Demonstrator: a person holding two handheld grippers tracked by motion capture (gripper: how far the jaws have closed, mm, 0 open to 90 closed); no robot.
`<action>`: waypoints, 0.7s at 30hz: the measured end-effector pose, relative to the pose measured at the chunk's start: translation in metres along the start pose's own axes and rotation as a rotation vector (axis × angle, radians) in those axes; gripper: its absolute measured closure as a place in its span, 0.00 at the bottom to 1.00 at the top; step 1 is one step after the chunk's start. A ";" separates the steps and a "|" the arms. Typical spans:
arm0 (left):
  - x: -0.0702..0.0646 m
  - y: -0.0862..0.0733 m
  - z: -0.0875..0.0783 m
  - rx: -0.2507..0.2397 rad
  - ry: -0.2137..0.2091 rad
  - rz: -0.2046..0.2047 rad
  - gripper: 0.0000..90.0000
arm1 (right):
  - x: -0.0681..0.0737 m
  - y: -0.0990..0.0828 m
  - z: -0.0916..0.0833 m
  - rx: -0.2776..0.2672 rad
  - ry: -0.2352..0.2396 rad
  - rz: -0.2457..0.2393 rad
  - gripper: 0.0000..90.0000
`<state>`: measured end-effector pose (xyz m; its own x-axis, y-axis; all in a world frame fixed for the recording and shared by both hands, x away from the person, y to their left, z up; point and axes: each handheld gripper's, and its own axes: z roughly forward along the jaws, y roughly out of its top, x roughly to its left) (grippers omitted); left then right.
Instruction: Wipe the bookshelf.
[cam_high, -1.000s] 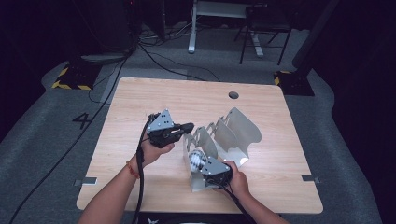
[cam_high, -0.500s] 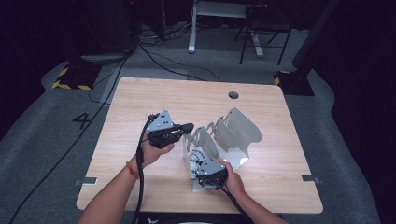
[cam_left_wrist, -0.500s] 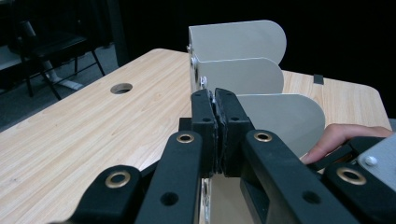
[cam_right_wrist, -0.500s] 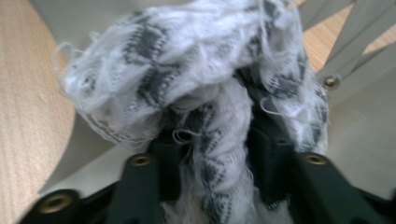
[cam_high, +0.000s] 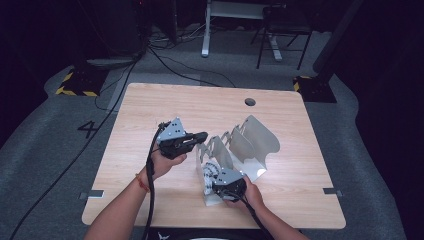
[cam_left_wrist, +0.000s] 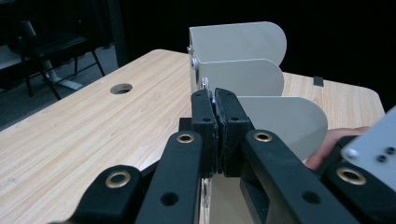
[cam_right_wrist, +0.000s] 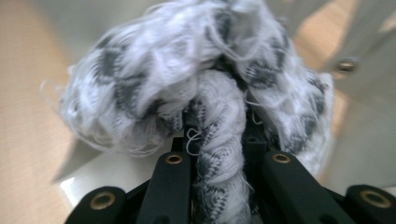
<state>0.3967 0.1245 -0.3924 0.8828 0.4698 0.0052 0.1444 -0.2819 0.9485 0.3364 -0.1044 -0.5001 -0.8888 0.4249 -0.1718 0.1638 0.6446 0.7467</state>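
Right claw (cam_right_wrist: 218, 154), its jaws just closing, pinches a fuzzy grey-white knit cloth (cam_right_wrist: 205, 84) in the near slot of the round-topped metal rack (cam_high: 260, 137). Left claw (cam_left_wrist: 217, 126) is pressed together on the rack's thin edge, mid-counter (cam_high: 150, 110).
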 end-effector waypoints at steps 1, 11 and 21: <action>0.000 0.000 0.000 0.000 0.000 0.000 0.98 | 0.001 0.000 -0.001 0.003 0.028 -0.007 0.87; 0.000 0.000 -0.001 -0.001 0.003 0.000 0.97 | 0.009 0.004 -0.016 0.077 0.159 -0.090 0.88; -0.001 0.000 0.001 -0.008 0.002 0.000 0.98 | 0.010 0.012 0.008 0.021 -0.115 -0.043 0.88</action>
<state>0.3964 0.1233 -0.3932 0.8821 0.4710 0.0059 0.1408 -0.2756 0.9509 0.3330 -0.0874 -0.4984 -0.8404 0.4657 -0.2772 0.1364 0.6768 0.7234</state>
